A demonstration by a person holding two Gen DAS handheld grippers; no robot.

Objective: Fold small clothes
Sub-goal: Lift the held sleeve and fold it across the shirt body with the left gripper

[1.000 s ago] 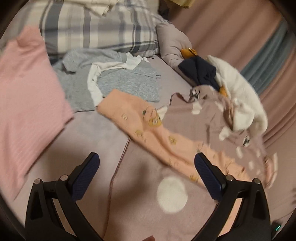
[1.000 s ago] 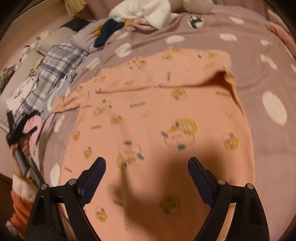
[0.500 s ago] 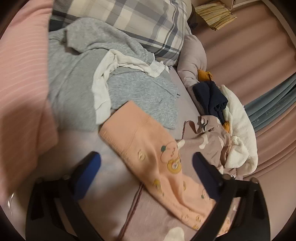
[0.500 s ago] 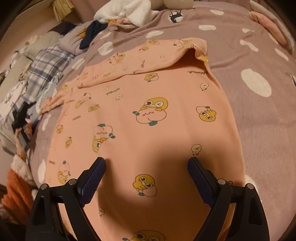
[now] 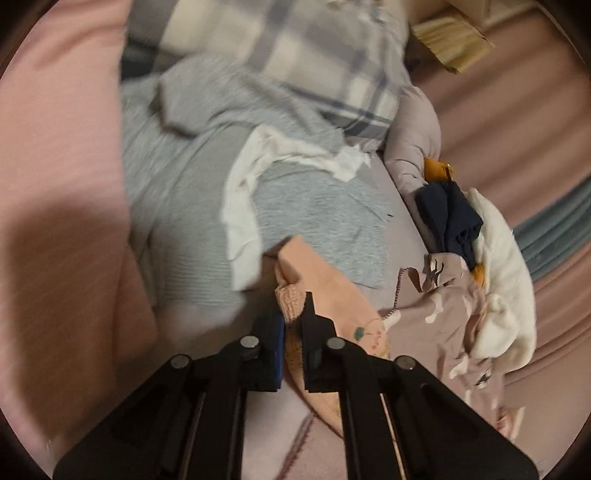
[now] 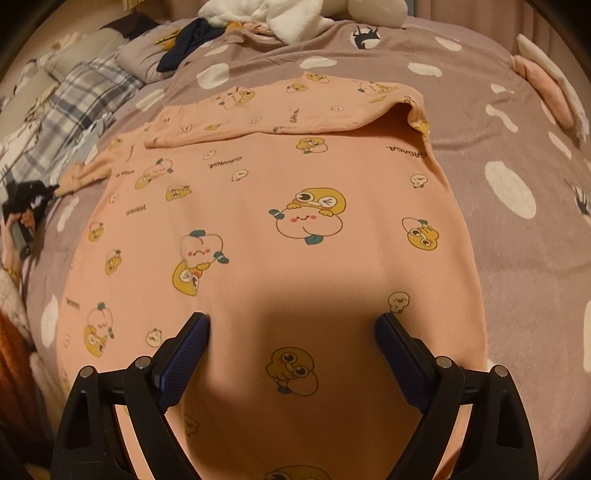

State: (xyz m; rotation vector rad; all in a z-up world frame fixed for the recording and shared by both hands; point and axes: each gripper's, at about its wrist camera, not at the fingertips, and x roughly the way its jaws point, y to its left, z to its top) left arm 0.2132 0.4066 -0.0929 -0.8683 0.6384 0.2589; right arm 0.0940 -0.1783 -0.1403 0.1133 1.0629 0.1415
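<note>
A peach shirt with cartoon prints [image 6: 295,229] lies flat on the dotted mauve blanket [image 6: 517,258]. One sleeve [image 6: 280,110] is folded across its far part. The other sleeve stretches out to the left. My left gripper [image 5: 293,325] is shut on that sleeve's cuff [image 5: 295,273]; it also shows small at the far left of the right wrist view [image 6: 40,194]. My right gripper [image 6: 291,328] is open, its fingertips [image 6: 197,328] resting on or just above the shirt's near part.
A grey garment with a white collar [image 5: 295,206], a pink ribbed cloth [image 5: 62,184] and a plaid pillow [image 5: 325,59] lie beyond the cuff. A navy item [image 5: 447,218] and a white plush [image 5: 506,280] sit at the right, also at the top of the right wrist view [image 6: 280,14].
My left gripper moved forward to the sleeve cuff and shut on it. My right gripper moved a little lower and closer over the shirt, still open.
</note>
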